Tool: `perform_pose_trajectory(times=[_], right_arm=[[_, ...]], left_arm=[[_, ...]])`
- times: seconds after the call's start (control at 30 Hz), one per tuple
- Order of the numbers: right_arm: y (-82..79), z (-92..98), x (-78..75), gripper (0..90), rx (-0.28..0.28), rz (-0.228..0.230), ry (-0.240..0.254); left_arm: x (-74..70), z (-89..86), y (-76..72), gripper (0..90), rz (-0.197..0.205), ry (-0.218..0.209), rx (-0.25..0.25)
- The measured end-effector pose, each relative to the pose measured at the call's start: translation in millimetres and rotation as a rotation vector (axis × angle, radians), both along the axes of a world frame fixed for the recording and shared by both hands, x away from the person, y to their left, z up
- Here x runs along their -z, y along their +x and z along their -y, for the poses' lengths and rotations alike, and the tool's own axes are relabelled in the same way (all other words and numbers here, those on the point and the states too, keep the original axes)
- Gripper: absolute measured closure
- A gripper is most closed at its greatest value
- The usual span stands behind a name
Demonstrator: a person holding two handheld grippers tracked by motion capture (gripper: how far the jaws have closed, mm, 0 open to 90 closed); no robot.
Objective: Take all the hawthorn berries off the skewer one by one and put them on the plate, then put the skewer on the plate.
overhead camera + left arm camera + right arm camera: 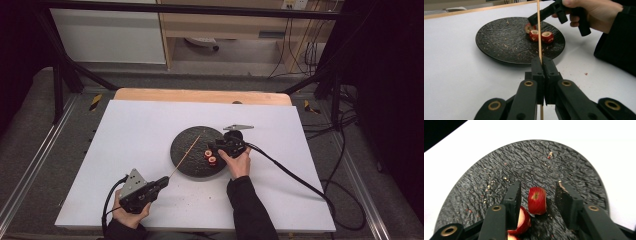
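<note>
A: left gripper (541, 62)?
B: clamped on a wooden skewer (539, 30) over the black plate (499, 42)

A: right gripper (537, 192)?
B: jaws spread around a red fruit piece (537, 200) on the plate

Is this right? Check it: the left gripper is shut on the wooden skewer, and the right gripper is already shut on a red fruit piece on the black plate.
Not quite. The right gripper is open: in the right gripper view its jaws stand apart on either side of the red fruit piece on the black plate. The left gripper is indeed shut on the wooden skewer.
</note>
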State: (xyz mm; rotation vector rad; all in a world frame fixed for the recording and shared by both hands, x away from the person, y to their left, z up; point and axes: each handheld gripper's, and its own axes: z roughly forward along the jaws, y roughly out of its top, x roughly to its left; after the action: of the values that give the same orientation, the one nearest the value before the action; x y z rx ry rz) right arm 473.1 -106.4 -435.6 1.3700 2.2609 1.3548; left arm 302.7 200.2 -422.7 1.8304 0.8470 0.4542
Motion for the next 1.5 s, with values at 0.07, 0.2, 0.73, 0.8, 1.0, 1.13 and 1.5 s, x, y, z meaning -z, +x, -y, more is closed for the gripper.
perform_pose_trajectory(times=[0.07,0.2,0.73,0.8,1.0,1.13,1.5], right_arm=[[-4.2,3.7,-4.3,51.6,-0.004,0.015,0.004],[-15.2,12.4,-12.3,40.3,-0.027,0.038,0.004],[-64.3,58.4,-13.4,4.9,-0.078,0.095,-0.047],[-69.4,63.5,-11.2,4.1,-0.08,0.097,-0.055],[-83.3,82.0,-4.0,1.3,-0.084,0.106,-0.088],[-91.7,94.8,1.9,0.9,-0.078,0.103,-0.11],[-107.1,119.6,8.1,0.7,-0.058,0.104,-0.121]], left_arm=[[0.2,0.2,0.1,88.4,-0.002,-0.001,-0.001],[0.4,-0.1,1.2,88.5,-0.007,-0.001,-0.003],[-1.9,2.8,8.7,88.5,-0.04,0.011,-0.012],[-2.6,3.8,10.7,88.4,-0.046,0.018,-0.011],[-6.7,6.5,19.6,88.5,-0.064,0.032,-0.019],[-11.3,9.7,27.5,88.4,-0.071,0.037,-0.025],[-24.9,28.1,58.3,88.4,-0.101,0.063,-0.054]])
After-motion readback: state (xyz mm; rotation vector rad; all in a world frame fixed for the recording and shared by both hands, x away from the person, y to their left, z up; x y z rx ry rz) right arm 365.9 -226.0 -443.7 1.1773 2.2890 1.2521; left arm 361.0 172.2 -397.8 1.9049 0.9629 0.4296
